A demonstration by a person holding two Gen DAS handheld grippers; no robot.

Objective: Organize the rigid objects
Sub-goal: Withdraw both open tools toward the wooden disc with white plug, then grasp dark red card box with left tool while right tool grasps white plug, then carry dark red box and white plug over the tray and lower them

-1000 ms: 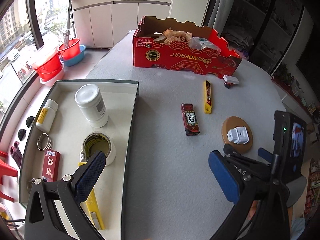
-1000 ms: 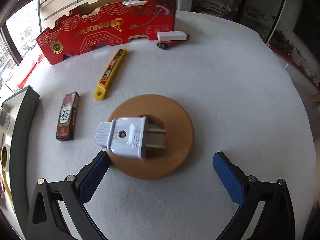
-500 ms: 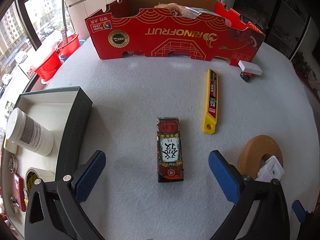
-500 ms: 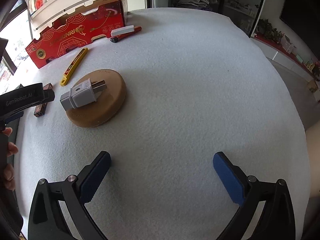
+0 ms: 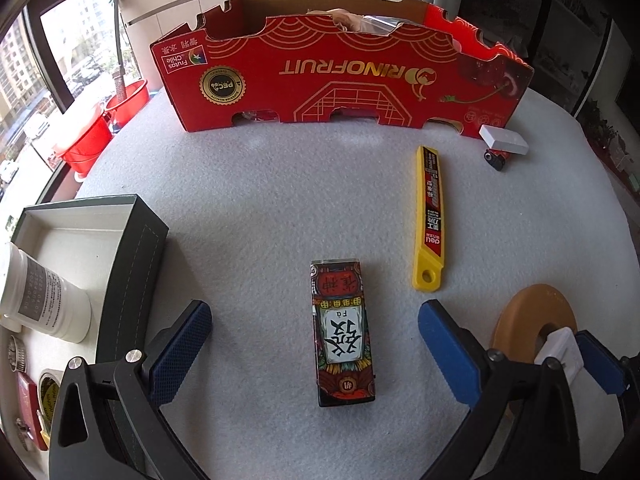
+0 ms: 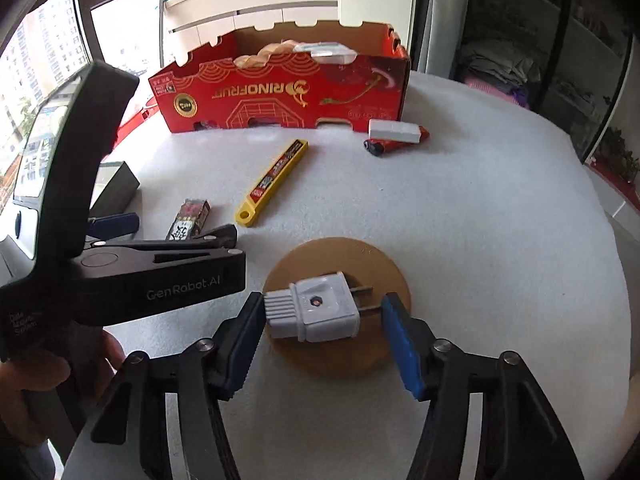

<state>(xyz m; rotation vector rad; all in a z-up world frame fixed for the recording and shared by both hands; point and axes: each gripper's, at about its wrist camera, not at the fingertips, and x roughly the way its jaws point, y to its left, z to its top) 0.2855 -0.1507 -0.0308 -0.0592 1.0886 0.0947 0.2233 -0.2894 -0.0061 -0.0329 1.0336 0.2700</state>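
A red and black patterned box (image 5: 343, 332) lies on the white table between the open fingers of my left gripper (image 5: 315, 344), untouched; it also shows in the right wrist view (image 6: 188, 224). A white plug (image 6: 314, 312) lies on a round brown disc (image 6: 360, 280). My right gripper (image 6: 324, 340) is open with its fingers on either side of the plug, the left pad close to its ribbed end. The plug (image 5: 560, 354) and disc (image 5: 532, 324) also show at the right in the left wrist view. A yellow utility knife (image 5: 430, 216) lies beyond the box.
A dark tray (image 5: 132, 264) at the left holds a white bottle (image 5: 40, 304) and small items. A red RINOFRUIT carton (image 5: 344, 80) stands at the back. A white block (image 5: 503, 140) lies on a red and black lighter (image 5: 496, 159) near the carton's right end.
My left gripper came down closer around the patterned box. My right gripper moved forward to the disc and narrowed around the plug.
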